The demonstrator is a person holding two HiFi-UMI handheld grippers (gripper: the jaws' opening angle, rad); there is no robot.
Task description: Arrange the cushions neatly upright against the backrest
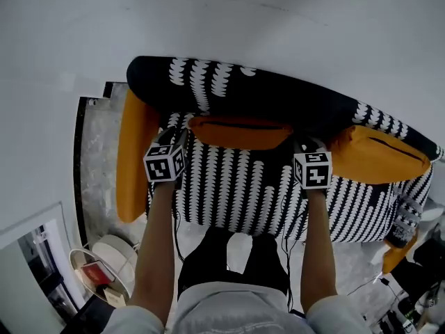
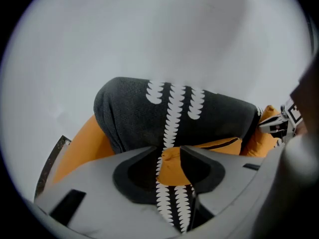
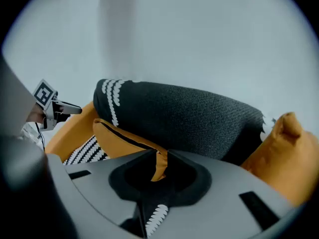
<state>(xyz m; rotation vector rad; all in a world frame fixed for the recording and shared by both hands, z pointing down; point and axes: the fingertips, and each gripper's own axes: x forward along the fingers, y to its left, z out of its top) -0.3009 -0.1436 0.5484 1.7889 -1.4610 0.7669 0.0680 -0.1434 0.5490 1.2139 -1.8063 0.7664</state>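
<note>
**Standing the middle cushion up against the backrest**

The left cushion (image 1: 134, 152) leans at the sofa's left end. The left gripper (image 2: 170, 154) has its jaws apart, with the middle cushion (image 1: 240, 132) loose between them, so it should pinch that corner first. The right gripper (image 3: 159, 156) is pinched on the other corner. Both should lift evenly toward the backrest (image 1: 278, 97). The right cushion (image 1: 379, 155) lies far right.
</note>
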